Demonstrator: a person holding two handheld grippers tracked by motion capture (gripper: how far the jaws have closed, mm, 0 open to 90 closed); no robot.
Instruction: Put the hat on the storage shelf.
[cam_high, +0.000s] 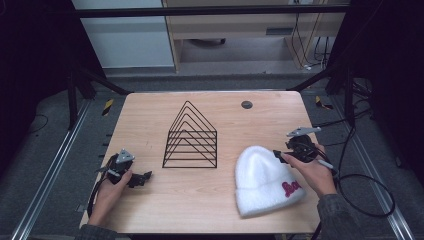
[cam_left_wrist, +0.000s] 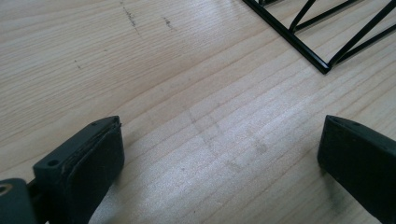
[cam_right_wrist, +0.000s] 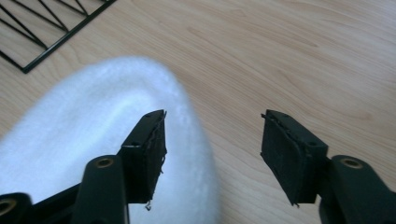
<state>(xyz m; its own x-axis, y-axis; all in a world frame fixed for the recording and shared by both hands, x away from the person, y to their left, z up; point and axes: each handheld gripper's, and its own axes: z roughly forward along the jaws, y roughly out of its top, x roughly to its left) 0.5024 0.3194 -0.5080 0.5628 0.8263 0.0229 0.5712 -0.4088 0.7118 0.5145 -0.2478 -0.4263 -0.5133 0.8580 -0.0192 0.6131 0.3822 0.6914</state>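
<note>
A fluffy white beanie (cam_high: 262, 180) with red lettering on its cuff lies at the table's front right. My right gripper (cam_high: 282, 156) hovers at the hat's upper right edge, held by a hand. In the right gripper view its jaws (cam_right_wrist: 212, 135) stand apart with nothing between them. The left jaw hangs over the beanie (cam_right_wrist: 93, 130) and the right one over bare wood. My left gripper (cam_high: 142, 177) rests low on the table at the front left, and its jaws (cam_left_wrist: 219, 154) are open wide over bare wood. A black wire rack (cam_high: 191, 137) stands mid-table between the two grippers.
The wooden table (cam_high: 225, 210) has a small grey round disc (cam_high: 246, 104) near its far edge. A corner of the wire rack (cam_left_wrist: 317, 28) lies ahead of the left gripper, and the rack's base (cam_right_wrist: 46, 23) is beyond the hat. Cables (cam_high: 370, 195) trail off the right side.
</note>
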